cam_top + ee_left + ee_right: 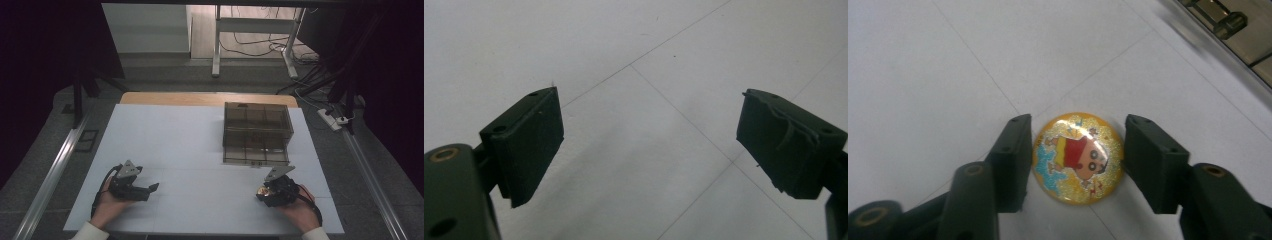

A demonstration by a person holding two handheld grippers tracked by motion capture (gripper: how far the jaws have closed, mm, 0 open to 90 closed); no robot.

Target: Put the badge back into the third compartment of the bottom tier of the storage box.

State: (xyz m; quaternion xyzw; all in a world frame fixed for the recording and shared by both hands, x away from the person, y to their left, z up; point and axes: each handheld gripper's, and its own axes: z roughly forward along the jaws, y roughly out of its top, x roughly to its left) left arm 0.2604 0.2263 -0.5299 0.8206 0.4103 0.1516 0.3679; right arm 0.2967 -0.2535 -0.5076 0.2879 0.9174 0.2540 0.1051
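A round gold badge [1078, 159] with a cartoon child in a red shirt lies flat on the white table [948, 75]. My right gripper [1078, 162] is shut on it, one black pad pressing each side of its rim. From above, the right gripper [263, 192] sits at the front right of the table, held by a hand, with a glint of the badge [260, 190] at its tip. At the front left, my left gripper [150, 190] is held low over the table. Its jaws [649, 145] stand wide open over bare white surface.
A smoky see-through plastic box [256, 132] with compartments stands on the table just beyond the right gripper; its front edge [1243, 35] shows close by. The white table [175, 145] has seams across it. Metal rails run along both sides on the floor.
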